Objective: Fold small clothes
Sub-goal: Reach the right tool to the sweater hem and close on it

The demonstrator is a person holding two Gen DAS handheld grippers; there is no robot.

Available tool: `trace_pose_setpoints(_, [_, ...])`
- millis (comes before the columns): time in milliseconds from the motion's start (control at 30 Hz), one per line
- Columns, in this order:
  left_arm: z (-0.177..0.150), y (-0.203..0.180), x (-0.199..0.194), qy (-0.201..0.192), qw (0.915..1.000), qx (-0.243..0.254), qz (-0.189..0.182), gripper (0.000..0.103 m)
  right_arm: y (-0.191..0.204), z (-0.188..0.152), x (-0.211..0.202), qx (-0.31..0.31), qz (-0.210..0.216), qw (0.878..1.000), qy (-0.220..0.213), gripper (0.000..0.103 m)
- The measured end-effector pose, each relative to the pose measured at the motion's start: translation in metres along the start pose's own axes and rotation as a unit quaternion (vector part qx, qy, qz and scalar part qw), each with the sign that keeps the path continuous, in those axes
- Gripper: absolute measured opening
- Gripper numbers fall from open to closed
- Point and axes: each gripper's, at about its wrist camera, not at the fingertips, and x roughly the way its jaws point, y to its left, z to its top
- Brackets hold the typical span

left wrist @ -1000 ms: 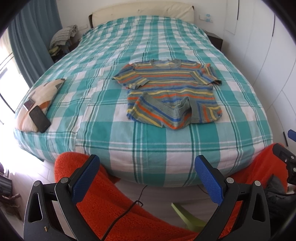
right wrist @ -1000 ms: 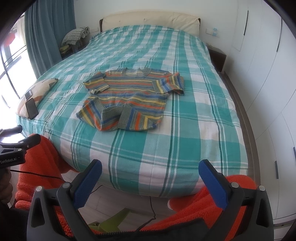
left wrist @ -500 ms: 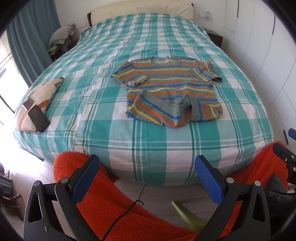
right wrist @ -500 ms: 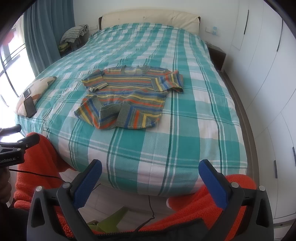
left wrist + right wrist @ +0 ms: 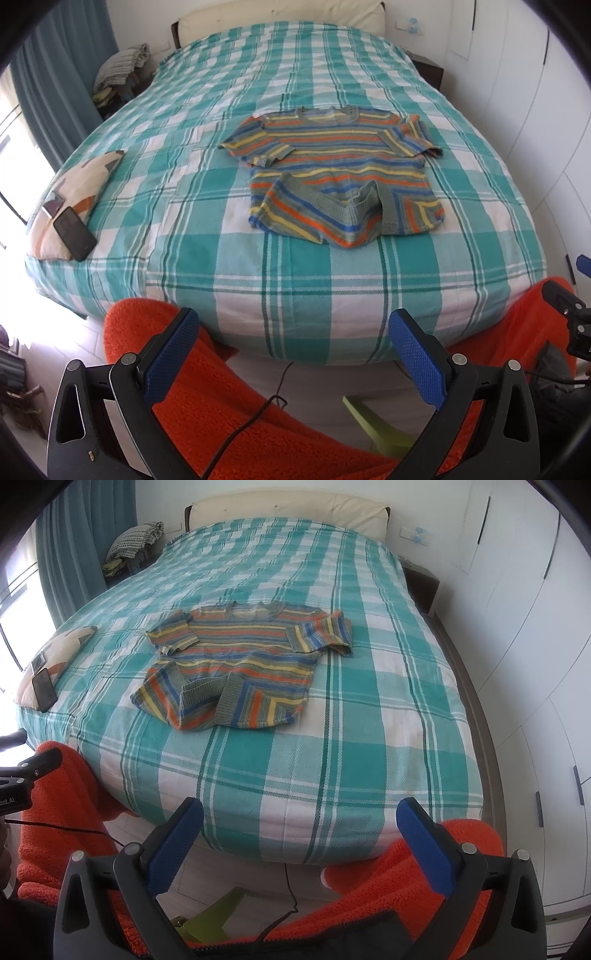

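Lying rumpled, striped knit sweater (image 5: 343, 177) on plaid bedspread (image 5: 314, 280)

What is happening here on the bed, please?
A person holds a gripper in each hand at the foot of the bed, and both are open and empty: the left gripper and the right gripper. Neither touches anything. A small striped sweater lies on the checked cover, its long sleeves turned in so the cuffs rest on its lower part. A phone lies on a cushion at the left edge.
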Motion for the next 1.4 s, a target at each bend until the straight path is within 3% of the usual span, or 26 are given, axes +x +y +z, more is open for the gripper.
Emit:
trace_pose_setpoints(700, [-0.005, -0.001, 0.01, 0.02, 0.9998, -0.001, -0.003, 0.102, -0.002, -0.002, 0.015, 0.003, -0.009, 1.0, 0.029, 0.103])
trace_pose_setpoints(867, [-0.003, 0.003, 0.015, 0.033, 0.9994, -0.012, -0.005, 0.102, -0.008, 0.009, 0.021, -0.008, 0.003, 1.0, 0.011, 0.103])
trace_pose_setpoints(1000, [0.0, 0.013, 0.014, 0.033, 0.999, -0.031, -0.002, 0.102, -0.022, 0.034, 0.045, -0.011, 0.03, 0.999, -0.007, 0.103])
trace_pose_setpoints(1100, [0.0, 0.023, 0.017, 0.036, 0.998, -0.052, 0.004, 0.102, -0.03, 0.048, 0.082, 0.033, 0.092, 0.995, 0.007, 0.103])
trace_pose_setpoints(1200, [-0.001, 0.031, 0.019, 0.039, 0.9969, -0.068, 0.003, 0.102, -0.025, 0.054, 0.126, 0.097, 0.176, 0.979, 0.043, 0.103])
trace_pose_setpoints(1300, [-0.003, 0.032, 0.017, 0.038, 0.9966, -0.073, 0.002, 0.102, -0.015, 0.047, 0.177, 0.202, 0.282, 0.935, 0.074, 0.102])
trace_pose_setpoints(1400, [-0.003, 0.033, 0.017, 0.039, 0.9966, -0.073, 0.001, 0.102, -0.008, 0.039, 0.226, 0.31, 0.324, 0.888, 0.098, 0.081])
